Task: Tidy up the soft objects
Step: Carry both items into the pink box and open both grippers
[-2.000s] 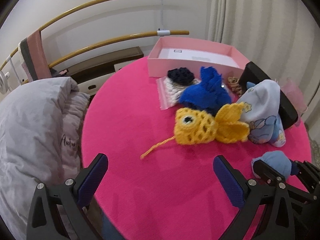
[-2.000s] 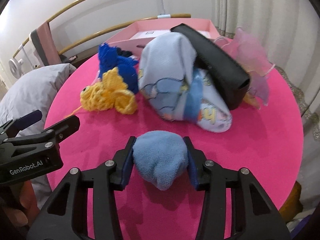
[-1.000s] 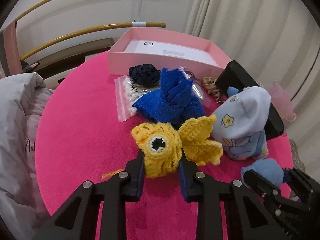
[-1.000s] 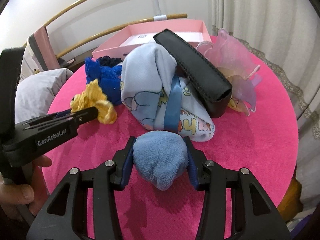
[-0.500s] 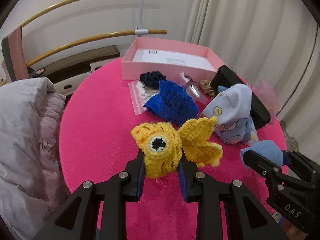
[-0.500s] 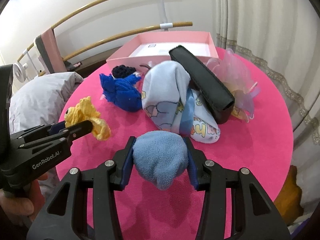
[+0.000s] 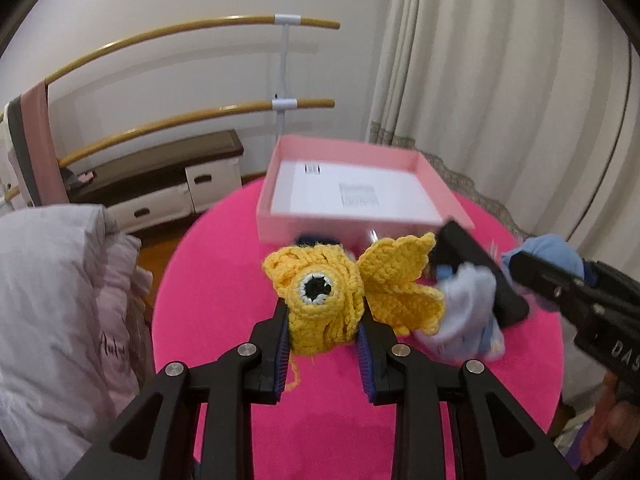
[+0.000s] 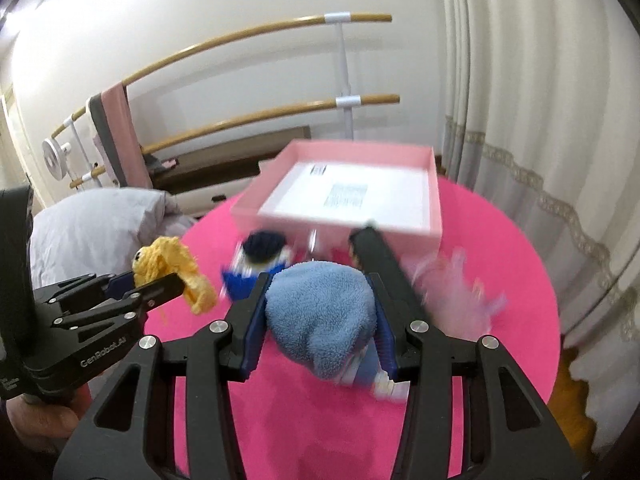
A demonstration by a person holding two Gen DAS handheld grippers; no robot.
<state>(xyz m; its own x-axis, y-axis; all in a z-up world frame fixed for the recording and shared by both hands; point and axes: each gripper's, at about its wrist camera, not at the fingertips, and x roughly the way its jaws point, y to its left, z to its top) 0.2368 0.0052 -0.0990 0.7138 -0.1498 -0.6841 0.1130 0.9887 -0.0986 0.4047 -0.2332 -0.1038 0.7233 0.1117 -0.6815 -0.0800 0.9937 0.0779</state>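
Observation:
My left gripper (image 7: 322, 326) is shut on a yellow crochet fish (image 7: 320, 296) and holds it raised above the pink round table (image 7: 224, 280). It also shows in the right wrist view (image 8: 172, 270). My right gripper (image 8: 320, 316) is shut on a light blue fleece bundle (image 8: 320, 312), also lifted; it shows in the left wrist view (image 7: 548, 254). An open pink box (image 7: 348, 196) with a white bottom stands at the table's far side, ahead of both grippers, also in the right wrist view (image 8: 352, 196).
On the table lie a black case (image 8: 384, 264), a pale blue printed cloth (image 7: 468, 316), a dark blue knit piece (image 8: 260, 248) and pink tulle (image 8: 456, 284). A grey duvet (image 7: 52, 300) lies left of the table. Curtains (image 7: 500, 80) hang on the right.
Both grippers have risen and moved forward toward the pink box, each still carrying its soft object. The items on the table now sit lower and partly hidden behind the held pieces.

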